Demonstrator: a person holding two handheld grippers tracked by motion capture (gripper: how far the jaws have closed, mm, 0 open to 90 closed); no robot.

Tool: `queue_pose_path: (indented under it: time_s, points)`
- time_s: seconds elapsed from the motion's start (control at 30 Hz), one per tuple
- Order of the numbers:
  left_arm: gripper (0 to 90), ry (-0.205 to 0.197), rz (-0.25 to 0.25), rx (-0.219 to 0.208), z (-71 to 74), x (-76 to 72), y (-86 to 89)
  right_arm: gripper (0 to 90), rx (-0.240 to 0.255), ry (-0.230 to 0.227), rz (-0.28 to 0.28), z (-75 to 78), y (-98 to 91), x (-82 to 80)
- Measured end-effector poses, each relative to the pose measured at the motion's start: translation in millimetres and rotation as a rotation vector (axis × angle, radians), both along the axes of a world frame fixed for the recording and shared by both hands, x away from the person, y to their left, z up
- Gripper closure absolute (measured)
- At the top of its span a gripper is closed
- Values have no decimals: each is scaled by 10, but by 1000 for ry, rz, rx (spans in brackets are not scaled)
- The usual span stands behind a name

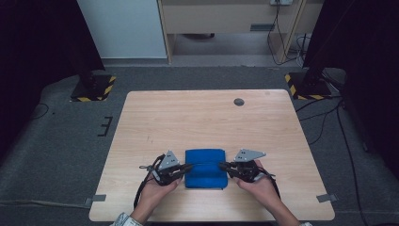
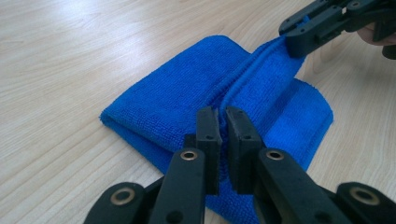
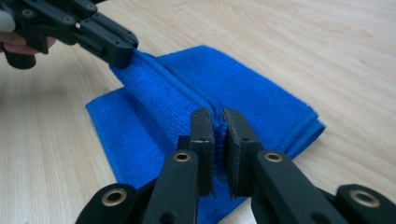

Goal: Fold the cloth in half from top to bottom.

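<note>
While both hands come in from the near edge in the high view, a folded blue cloth (image 1: 205, 168) lies on the wooden table (image 1: 202, 117), close to that near edge and about midway across. The left gripper (image 1: 188, 166) meets the cloth's left side and the right gripper (image 1: 222, 165) meets its right side, the two pointing at each other across it. A small dark disc (image 1: 239, 101) sits on the tabletop well beyond the cloth, toward the far edge.

Along the left gripper view, the jaws of the left gripper (image 2: 223, 128) are nearly together and pinch a raised ridge of the blue cloth (image 2: 177, 93). That ridge runs away from the jaws to the right gripper (image 2: 299, 41), which bites the cloth's far end and lifts it slightly off the table.

From the right gripper view, the right gripper (image 3: 219, 130) is likewise clamped on the ridge of the cloth (image 3: 252, 98), with the left gripper (image 3: 122, 52) holding the opposite end, the hemmed edges pulled taut between them.

Judging by the terry pile and the way it sags on both sides of the ridge, the cloth is light, soft and limp; it will drape rather than keep a shape. A firm pinch on the stitched hem at each end, as now, looks the surest hold, since the pile alone could slip.
</note>
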State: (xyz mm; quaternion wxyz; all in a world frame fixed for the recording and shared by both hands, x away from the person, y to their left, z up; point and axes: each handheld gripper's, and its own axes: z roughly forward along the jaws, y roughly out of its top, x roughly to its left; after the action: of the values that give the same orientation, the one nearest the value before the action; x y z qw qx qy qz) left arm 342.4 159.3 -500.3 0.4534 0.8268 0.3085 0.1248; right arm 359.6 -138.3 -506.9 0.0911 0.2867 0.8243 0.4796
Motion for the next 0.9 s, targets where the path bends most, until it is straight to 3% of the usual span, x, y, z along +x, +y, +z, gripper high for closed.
queue_pose_path:
  time_s: [0.3,0.43,0.6,0.9]
  points:
    - [796,11,1,-7,-35,-65,10,803,-21,3,17,-41,3,-71]
    - [735,24,7,-3,-63,-89,19,756,-55,15,34,-76,11,-110]
    - [606,40,12,-2,-89,-159,23,707,-64,26,42,-82,7,-162]
    - [560,45,12,-20,-69,-213,23,613,-78,35,68,-61,22,-235]
